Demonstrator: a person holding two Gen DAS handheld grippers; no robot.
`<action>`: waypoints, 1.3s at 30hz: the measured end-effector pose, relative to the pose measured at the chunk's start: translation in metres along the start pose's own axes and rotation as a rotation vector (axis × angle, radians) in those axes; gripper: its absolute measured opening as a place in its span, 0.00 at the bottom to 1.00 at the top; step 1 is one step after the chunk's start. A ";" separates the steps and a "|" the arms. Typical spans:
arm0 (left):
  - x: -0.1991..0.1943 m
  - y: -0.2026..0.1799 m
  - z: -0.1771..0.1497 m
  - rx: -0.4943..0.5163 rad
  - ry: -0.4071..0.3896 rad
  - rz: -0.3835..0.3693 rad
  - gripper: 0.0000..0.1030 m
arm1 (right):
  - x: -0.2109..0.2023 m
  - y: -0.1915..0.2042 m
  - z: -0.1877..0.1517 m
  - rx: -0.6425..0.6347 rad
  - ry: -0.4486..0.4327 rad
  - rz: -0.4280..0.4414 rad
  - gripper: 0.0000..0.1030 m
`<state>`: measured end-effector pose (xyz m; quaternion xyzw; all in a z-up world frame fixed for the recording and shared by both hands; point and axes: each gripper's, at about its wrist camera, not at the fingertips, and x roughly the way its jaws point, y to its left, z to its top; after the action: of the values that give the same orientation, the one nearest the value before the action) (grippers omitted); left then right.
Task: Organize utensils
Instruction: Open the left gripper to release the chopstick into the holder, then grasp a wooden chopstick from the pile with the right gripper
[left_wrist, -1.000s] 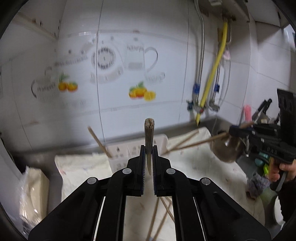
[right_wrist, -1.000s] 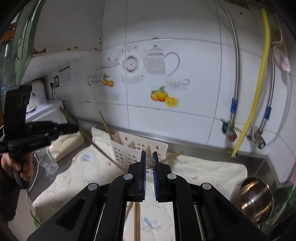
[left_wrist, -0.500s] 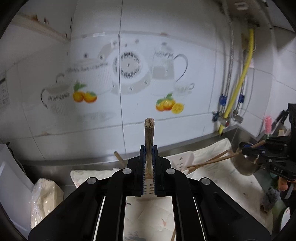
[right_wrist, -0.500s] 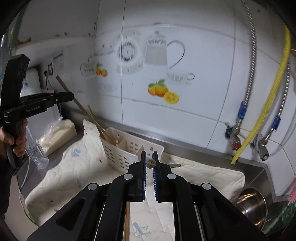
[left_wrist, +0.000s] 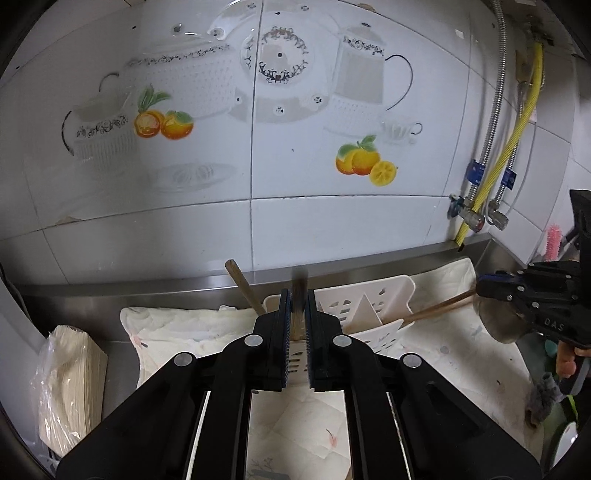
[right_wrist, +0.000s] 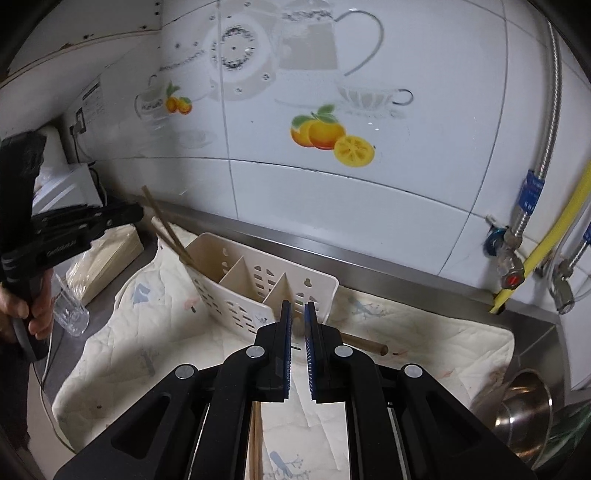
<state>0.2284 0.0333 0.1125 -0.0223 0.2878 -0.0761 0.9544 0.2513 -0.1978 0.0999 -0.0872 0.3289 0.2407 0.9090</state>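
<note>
A white slotted utensil holder with dividers lies on a pale quilted cloth; it also shows in the left wrist view. My left gripper stands over its left compartment with jaws slightly parted around a wooden chopstick that looks blurred. Another chopstick leans in that compartment. My right gripper is shut on a wooden chopstick, whose far end pokes out right, near the holder's right compartment. More chopsticks lie under the right gripper.
A steel bowl sits at the right end of the cloth. A clear glass and a bagged stack of paper stand at the left. A tiled wall with hoses rises right behind the holder.
Both grippers moved forward and down to the holder. The left jaws have parted a little and its chopstick sits lower and blurred. The right chopstick now points across the holder.
</note>
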 end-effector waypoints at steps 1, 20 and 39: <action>-0.001 0.000 -0.001 -0.001 -0.004 0.004 0.09 | 0.000 -0.001 -0.001 0.004 -0.009 0.003 0.10; -0.077 -0.014 -0.069 -0.028 -0.089 -0.025 0.53 | -0.074 0.028 -0.076 0.001 -0.202 -0.055 0.66; -0.077 -0.010 -0.194 -0.147 0.053 0.048 0.63 | -0.027 0.076 -0.206 0.085 -0.043 -0.015 0.56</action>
<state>0.0564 0.0357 -0.0063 -0.0833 0.3179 -0.0326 0.9439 0.0811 -0.2079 -0.0412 -0.0458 0.3184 0.2214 0.9206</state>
